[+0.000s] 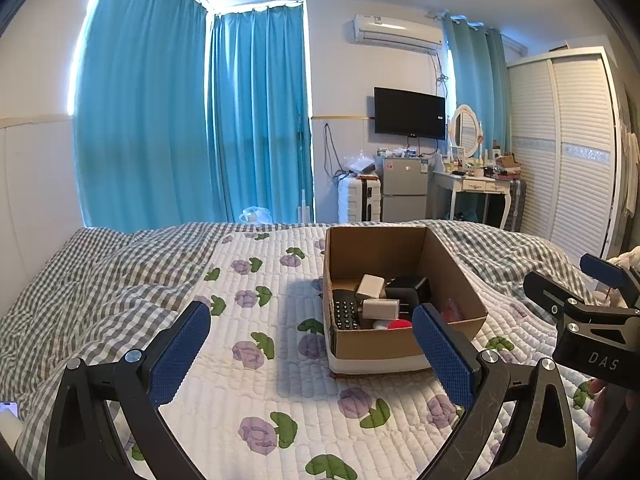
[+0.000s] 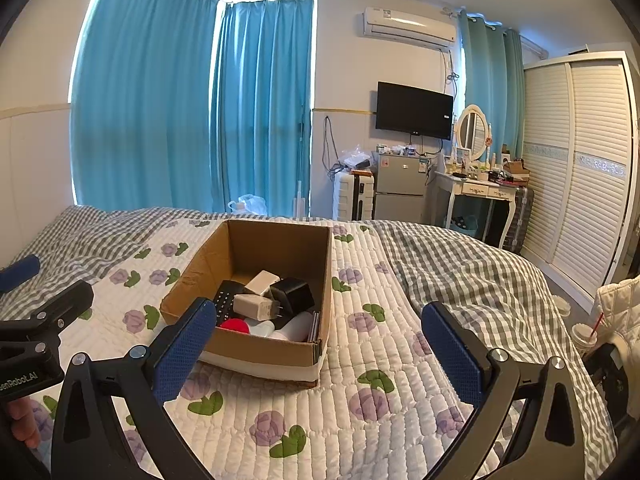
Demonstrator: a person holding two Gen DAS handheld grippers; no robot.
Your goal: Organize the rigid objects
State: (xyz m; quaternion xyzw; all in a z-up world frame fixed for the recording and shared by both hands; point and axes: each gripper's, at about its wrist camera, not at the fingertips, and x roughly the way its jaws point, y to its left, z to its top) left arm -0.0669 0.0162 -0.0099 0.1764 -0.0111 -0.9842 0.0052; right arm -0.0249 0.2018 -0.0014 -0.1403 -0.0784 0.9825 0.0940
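The left hand-held gripper hovers above the floral quilt with its blue pads spread wide apart and nothing between them. The right hand-held gripper is likewise wide apart and bare. The cardboard box sits on the bed, at one o'clock from the left gripper and eleven o'clock from the right. Inside lie a remote, white chargers, a black adapter and a red ball.

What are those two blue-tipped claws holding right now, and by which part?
Nothing. The left gripper and the right gripper are both wide open over the quilt, with nothing between their fingers. The chargers and remote lie in the box.
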